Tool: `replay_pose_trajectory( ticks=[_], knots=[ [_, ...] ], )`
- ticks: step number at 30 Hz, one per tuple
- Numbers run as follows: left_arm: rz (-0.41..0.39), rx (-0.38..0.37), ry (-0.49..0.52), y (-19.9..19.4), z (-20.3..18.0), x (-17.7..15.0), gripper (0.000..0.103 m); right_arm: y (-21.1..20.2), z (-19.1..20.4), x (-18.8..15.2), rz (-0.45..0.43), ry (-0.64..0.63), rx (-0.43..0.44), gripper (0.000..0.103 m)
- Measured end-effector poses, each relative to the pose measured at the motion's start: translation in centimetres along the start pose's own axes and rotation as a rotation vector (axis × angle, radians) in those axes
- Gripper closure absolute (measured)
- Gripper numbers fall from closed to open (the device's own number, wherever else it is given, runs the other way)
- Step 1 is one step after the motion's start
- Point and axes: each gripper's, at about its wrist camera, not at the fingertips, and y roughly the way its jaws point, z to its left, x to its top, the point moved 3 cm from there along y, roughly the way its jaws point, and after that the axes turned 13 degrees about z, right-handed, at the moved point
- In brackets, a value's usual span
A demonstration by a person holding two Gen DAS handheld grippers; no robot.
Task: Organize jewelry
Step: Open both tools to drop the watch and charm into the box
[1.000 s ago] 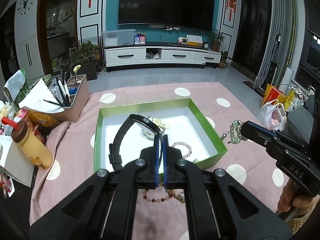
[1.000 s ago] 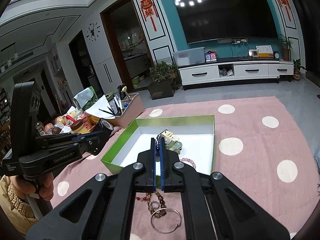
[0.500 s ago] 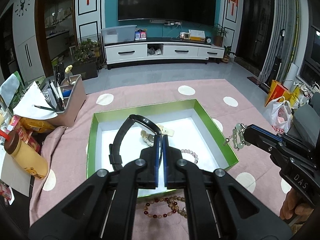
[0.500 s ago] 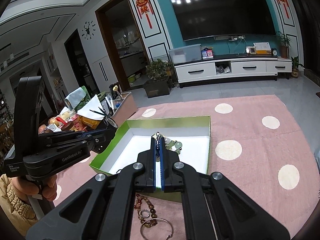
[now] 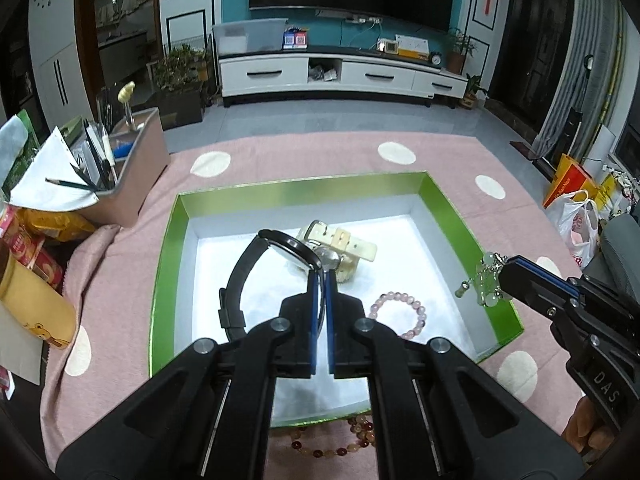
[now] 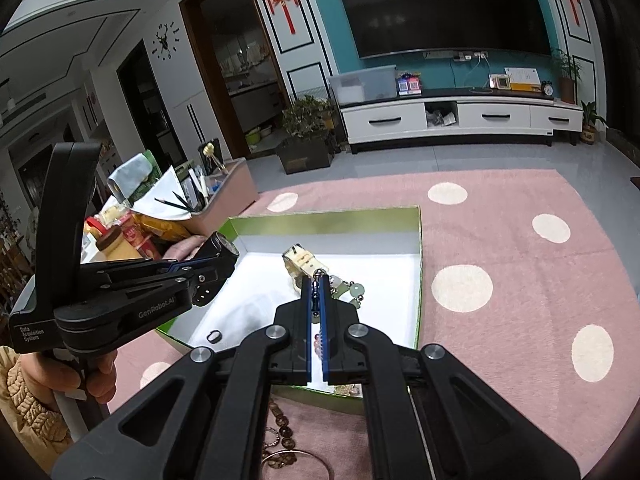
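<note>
My left gripper (image 5: 320,276) is shut on a black-strap watch (image 5: 256,272) and holds it over the green box (image 5: 164,248) with a white floor. My right gripper (image 6: 320,280) is shut on a pale green bead charm (image 6: 352,290), held above the box's right side; the charm also shows in the left wrist view (image 5: 486,280). In the box lie a cream-strap watch (image 5: 344,242), a pink bead bracelet (image 5: 400,312) and a small dark ring (image 6: 214,336). A brown bead bracelet (image 5: 332,444) lies on the cloth before the box.
The box stands on a pink cloth with white dots (image 5: 440,156). A brown organiser with pencils and papers (image 5: 120,172) and snack packets (image 5: 32,240) stand at the left. A metal ring and dark beads (image 6: 288,452) lie near the front edge.
Both grippers have moved forward over the box with their pieces held. The box now lies closer and lower in both views.
</note>
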Motion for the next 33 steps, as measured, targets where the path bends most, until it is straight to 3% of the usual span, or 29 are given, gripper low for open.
replay_pose_trajectory(
  ticks=[16, 20, 22, 24, 29, 33],
  knots=[
    [0.076, 0.03, 0.001, 3.3, 0.5, -0.2, 0.093, 3.1, -0.6, -0.5, 0.076, 0.009, -0.02, 0.1],
    [0.068, 0.037, 0.013, 3.1, 0.4, -0.2, 0.081, 3.2, -0.6, -0.5, 0.075, 0.019, -0.035, 0.098],
    [0.062, 0.037, 0.018, 2.8, 0.2, -0.2, 0.077, 3.0, -0.8, -0.6, 0.07, 0.024, -0.043, 0.091],
    [0.056, 0.038, 0.021, 2.6, 0.1, -0.3, 0.068, 2.5, -0.9, -0.7, 0.055, 0.032, -0.052, 0.07],
    [0.043, 0.04, 0.026, 1.7, -0.2, -0.5, 0.052, 1.8, -1.2, -1.0, 0.049, 0.044, -0.055, 0.066],
    [0.033, 0.045, 0.02, 0.9, -0.1, -0.7, 0.043, 1.2, -1.4, -1.4, 0.042, 0.055, -0.066, 0.056]
  ],
)
